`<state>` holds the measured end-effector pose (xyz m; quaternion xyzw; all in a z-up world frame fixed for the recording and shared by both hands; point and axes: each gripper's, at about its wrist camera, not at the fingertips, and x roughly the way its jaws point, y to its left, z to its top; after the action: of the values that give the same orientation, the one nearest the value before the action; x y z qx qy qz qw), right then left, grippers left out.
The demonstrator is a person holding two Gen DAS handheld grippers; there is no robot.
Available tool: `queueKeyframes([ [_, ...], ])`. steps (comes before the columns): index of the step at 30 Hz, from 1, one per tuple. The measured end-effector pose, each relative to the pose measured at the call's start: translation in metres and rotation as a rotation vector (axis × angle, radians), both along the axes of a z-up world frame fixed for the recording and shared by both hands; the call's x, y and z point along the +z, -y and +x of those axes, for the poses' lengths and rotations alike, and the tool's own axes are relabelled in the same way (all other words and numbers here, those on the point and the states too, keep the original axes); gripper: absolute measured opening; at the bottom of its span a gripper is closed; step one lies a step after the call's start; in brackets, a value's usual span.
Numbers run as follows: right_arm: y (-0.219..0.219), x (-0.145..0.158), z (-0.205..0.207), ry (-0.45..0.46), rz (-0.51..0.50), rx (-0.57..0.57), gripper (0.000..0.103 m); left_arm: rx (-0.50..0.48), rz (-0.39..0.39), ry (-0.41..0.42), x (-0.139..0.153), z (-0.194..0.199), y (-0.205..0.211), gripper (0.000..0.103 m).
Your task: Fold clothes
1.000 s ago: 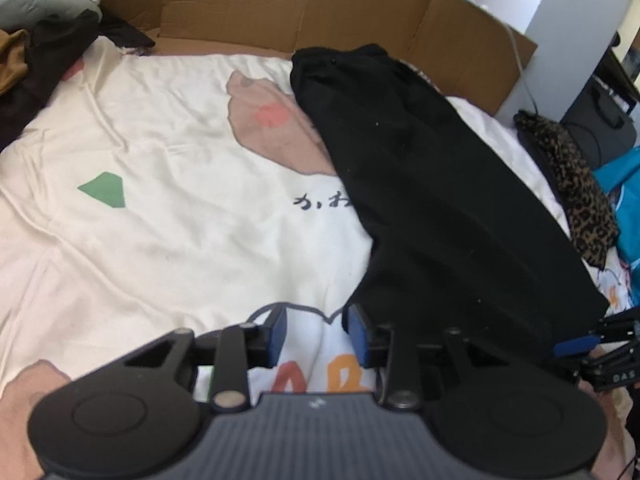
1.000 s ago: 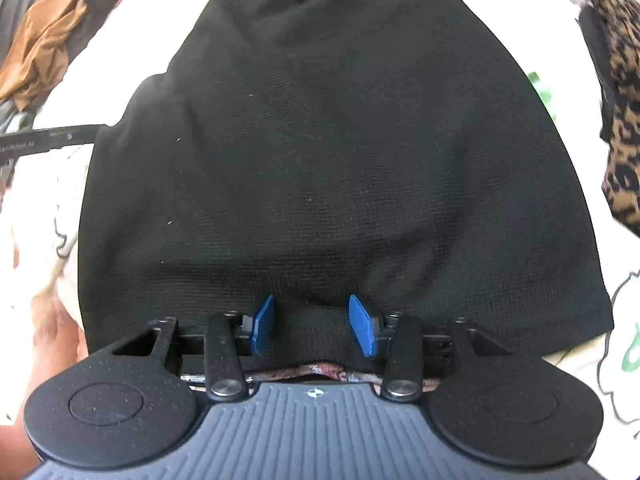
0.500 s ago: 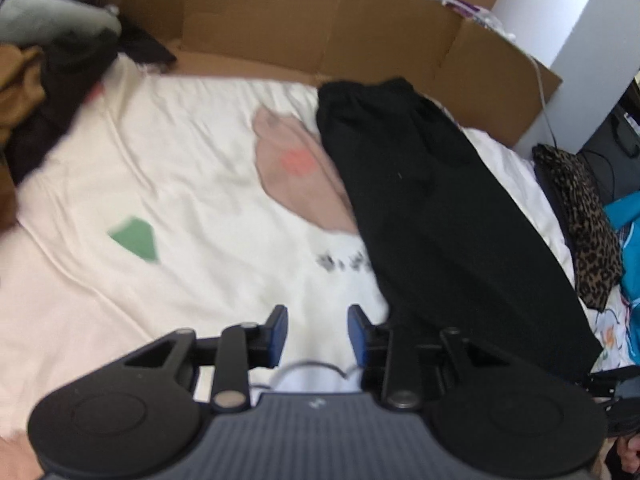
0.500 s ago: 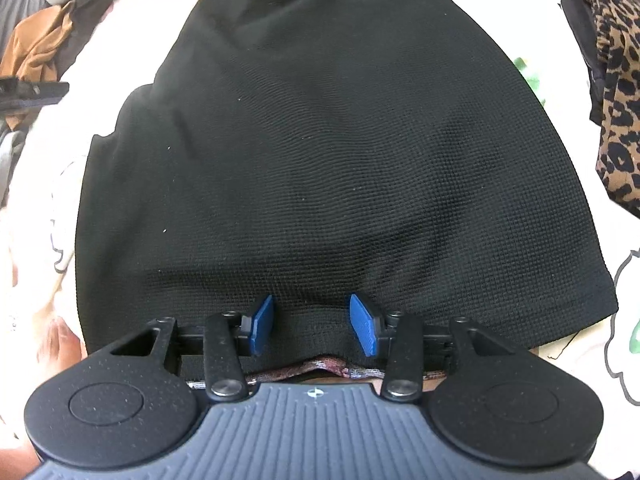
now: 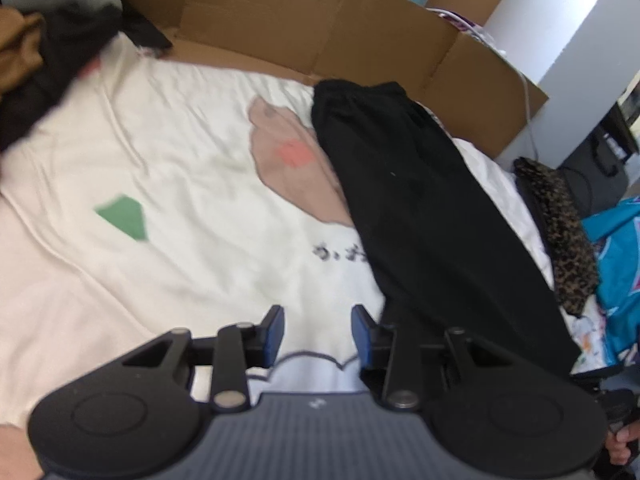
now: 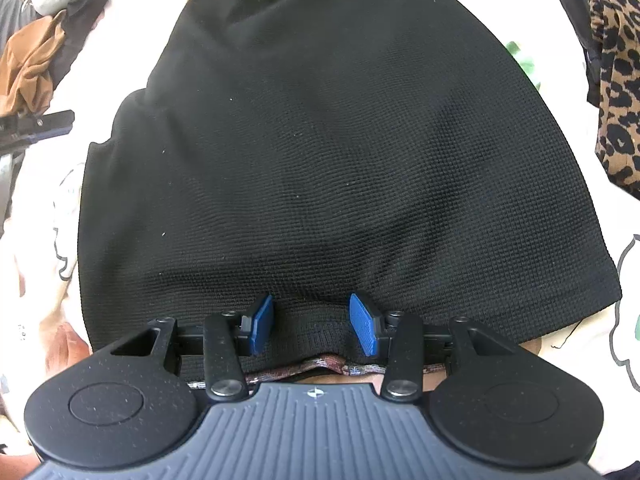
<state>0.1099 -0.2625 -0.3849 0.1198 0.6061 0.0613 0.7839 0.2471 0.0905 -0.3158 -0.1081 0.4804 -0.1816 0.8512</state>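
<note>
Directly under the gaping, empty right claw [image 6: 310,326], black garment's [image 6: 332,152] hem; left claw [image 5: 318,330] opening, empty.

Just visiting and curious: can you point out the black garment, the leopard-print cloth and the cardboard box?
black garment [image 6: 340,140]: right wrist view, middle of its flat fabric.
leopard-print cloth [image 5: 560,232]: left wrist view, middle of the folded strip.
cardboard box [image 5: 360,28]: left wrist view, its back wall.

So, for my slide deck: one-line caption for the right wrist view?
Right gripper poised, jaws apart, over the hem of a black garment spread on a printed bedsheet.
</note>
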Motion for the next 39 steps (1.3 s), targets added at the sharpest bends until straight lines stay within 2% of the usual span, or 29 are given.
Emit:
queueKeyframes([
  [6,-0.002,-0.001,0.002,-0.007,0.008,-0.003,0.055,-0.022,-0.099,0.006,-0.021,-0.007,-0.001,0.039],
  [11,-0.002,-0.001,0.01,-0.041,0.006,0.034,0.055,-0.048,-0.202,0.022,-0.03,-0.012,0.004,0.044],
  [14,-0.005,-0.002,0.018,-0.07,-0.009,0.085,0.055,-0.029,-0.282,-0.023,-0.045,-0.009,0.005,0.043],
  [16,-0.009,-0.002,0.022,-0.081,-0.019,0.109,0.056,-0.012,-0.295,-0.063,-0.058,-0.007,0.007,0.042],
  [17,-0.01,-0.003,0.022,-0.082,-0.022,0.113,0.057,-0.002,-0.295,-0.073,-0.062,-0.007,0.007,0.042],
  [20,-0.015,-0.003,0.019,-0.064,-0.03,0.116,0.063,0.033,-0.369,-0.105,-0.071,-0.007,0.0,0.042],
  [22,-0.021,-0.004,0.015,-0.047,-0.037,0.131,0.071,0.042,-0.413,-0.128,-0.077,-0.007,-0.003,0.034],
  [23,-0.024,-0.004,0.014,-0.042,-0.04,0.143,0.077,0.046,-0.432,-0.143,-0.079,-0.008,-0.004,0.019],
  [24,-0.028,-0.005,0.014,-0.041,-0.043,0.157,0.081,0.049,-0.448,-0.162,-0.081,-0.008,-0.005,0.012],
  [25,-0.032,-0.006,0.015,-0.043,-0.047,0.167,0.085,0.053,-0.459,-0.17,-0.081,-0.01,-0.006,0.011],
  [30,-0.039,-0.007,0.018,-0.057,-0.049,0.182,0.086,0.091,-0.467,-0.133,-0.067,-0.027,-0.014,0.006],
  [33,-0.033,-0.006,0.016,-0.052,-0.027,0.194,0.082,0.112,-0.461,-0.114,-0.059,-0.037,-0.016,0.006],
  [36,-0.014,0.001,0.004,-0.046,-0.019,0.188,0.079,0.126,-0.41,-0.105,-0.06,-0.039,-0.014,0.006],
  [39,-0.014,0.001,0.002,-0.045,-0.025,0.185,0.078,0.119,-0.348,-0.112,-0.063,-0.035,-0.006,0.006],
])
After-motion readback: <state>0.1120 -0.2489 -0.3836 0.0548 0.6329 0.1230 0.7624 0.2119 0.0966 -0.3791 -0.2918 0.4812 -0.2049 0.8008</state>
